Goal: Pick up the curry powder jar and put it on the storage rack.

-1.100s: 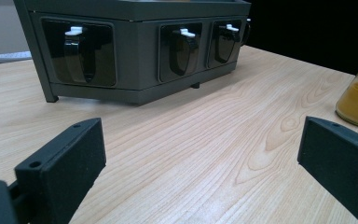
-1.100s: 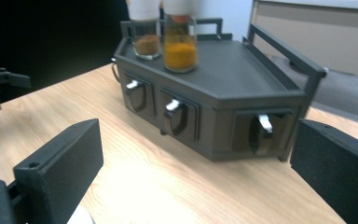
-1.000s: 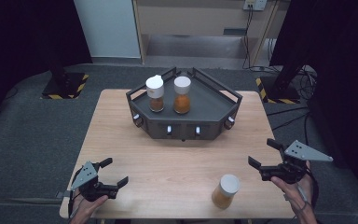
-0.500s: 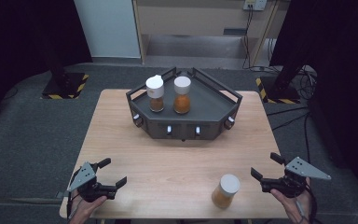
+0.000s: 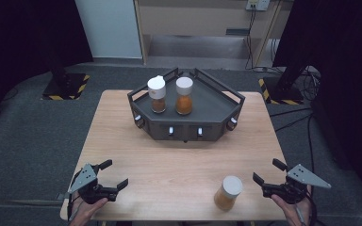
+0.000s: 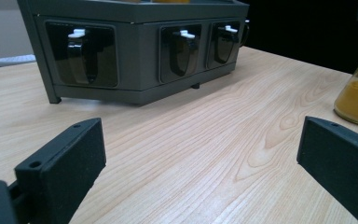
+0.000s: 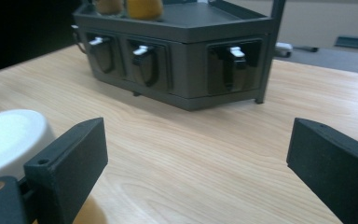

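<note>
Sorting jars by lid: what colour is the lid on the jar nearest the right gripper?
White; the jar shows it best in the high view.

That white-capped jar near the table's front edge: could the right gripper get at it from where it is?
Probably yes. The right gripper stands open beside the jar, with bare table between them and nothing blocking.

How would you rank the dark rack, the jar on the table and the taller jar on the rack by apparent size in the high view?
1. Dark rack, clearly largest.
2-3. Jar on the table and taller jar on the rack: about alike; the table jar is nearer the camera, so unranked.
</note>
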